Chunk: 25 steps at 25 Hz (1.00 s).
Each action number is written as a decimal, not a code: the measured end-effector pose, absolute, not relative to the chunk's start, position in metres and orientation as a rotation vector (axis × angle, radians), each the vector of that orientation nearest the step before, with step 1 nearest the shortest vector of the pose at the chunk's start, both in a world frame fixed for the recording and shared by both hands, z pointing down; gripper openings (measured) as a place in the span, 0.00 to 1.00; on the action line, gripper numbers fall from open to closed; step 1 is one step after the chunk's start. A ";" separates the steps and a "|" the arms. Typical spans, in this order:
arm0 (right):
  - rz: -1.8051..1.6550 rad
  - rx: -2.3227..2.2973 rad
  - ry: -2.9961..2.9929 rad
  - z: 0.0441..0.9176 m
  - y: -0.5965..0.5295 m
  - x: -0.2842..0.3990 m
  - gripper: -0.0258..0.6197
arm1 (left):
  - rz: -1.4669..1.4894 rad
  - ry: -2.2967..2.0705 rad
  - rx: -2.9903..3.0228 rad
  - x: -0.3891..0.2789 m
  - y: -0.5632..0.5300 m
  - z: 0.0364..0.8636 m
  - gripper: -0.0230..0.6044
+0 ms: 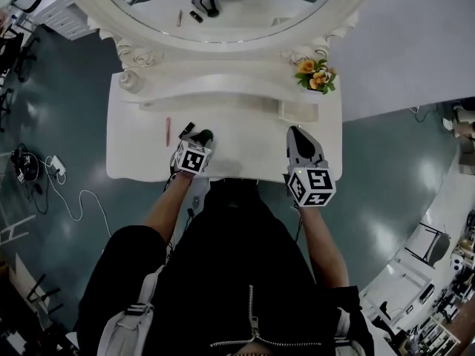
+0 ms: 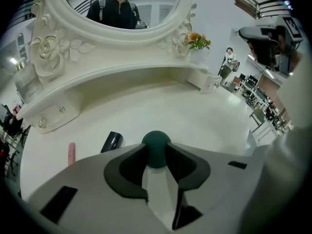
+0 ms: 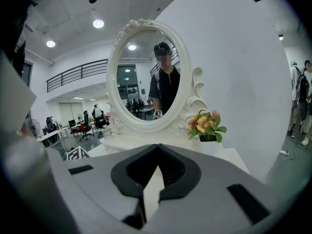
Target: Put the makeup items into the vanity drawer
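A dark green round makeup sponge [image 2: 156, 139] sits pinched between the pads of my left gripper [image 2: 156, 152], just above the white vanity top [image 2: 195, 116]. From the head view, that left gripper [image 1: 200, 139] is near the table's front left with the sponge [image 1: 206, 134] at its tip. A short black tube [image 2: 111, 141] and a pink pencil [image 2: 71, 153] lie on the top just left of it. My right gripper [image 1: 297, 133] hovers over the front right of the table, shut and empty; its jaws [image 3: 157, 147] point toward the mirror. No drawer shows in any view.
An oval mirror [image 1: 223, 6] in a carved white frame stands at the back over a raised curved shelf [image 1: 223, 87]. A pot of orange flowers [image 1: 315, 74] stands at the back right, a glass jar [image 1: 131, 81] at the back left. Cables [image 1: 67, 191] lie on the floor to the left.
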State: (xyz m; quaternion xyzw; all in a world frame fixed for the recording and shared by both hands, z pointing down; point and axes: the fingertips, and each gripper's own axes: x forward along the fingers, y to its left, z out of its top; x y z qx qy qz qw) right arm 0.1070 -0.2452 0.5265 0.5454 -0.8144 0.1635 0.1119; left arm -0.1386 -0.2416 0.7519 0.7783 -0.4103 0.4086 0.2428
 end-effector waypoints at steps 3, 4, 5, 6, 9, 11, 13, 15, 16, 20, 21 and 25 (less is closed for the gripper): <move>0.473 1.601 -2.392 0.526 -0.243 0.107 0.05 | 1.127 -1.109 2.125 -0.138 -0.238 0.750 0.12; 0.470 1.597 -2.394 0.525 -0.243 0.107 0.05 | 1.120 -1.109 2.124 -0.137 -0.236 0.749 0.12; 0.468 1.595 -2.397 0.524 -0.244 0.108 0.05 | 1.109 -1.111 2.129 -0.136 -0.236 0.748 0.12; 0.465 1.594 -2.399 0.523 -0.244 0.108 0.05 | 1.096 -1.116 2.140 -0.134 -0.237 0.746 0.12; 0.450 1.596 -2.407 0.519 -0.247 0.109 0.05 | 1.046 -1.143 2.184 -0.132 -0.243 0.733 0.11; 0.435 1.598 -2.414 0.515 -0.250 0.110 0.05 | 1.001 -1.167 2.198 -0.131 -0.249 0.719 0.11; 0.419 1.602 -2.424 0.510 -0.253 0.110 0.05 | 0.953 -1.197 2.222 -0.130 -0.257 0.700 0.11; 0.401 1.608 -2.437 0.504 -0.257 0.110 0.05 | 0.903 -1.231 2.256 -0.130 -0.267 0.679 0.11; 0.392 1.612 -2.445 0.500 -0.259 0.110 0.05 | 0.878 -1.248 2.274 -0.130 -0.272 0.668 0.11; 0.366 1.631 -2.464 0.490 -0.269 0.113 0.05 | 0.776 -1.297 2.349 -0.127 -0.295 0.623 0.11; 0.366 1.635 -2.465 0.488 -0.270 0.114 0.05 | 0.762 -1.299 2.362 -0.125 -0.298 0.615 0.11; 0.371 1.656 -2.462 0.486 -0.271 0.119 0.05 | 0.742 -1.277 2.405 -0.113 -0.305 0.599 0.11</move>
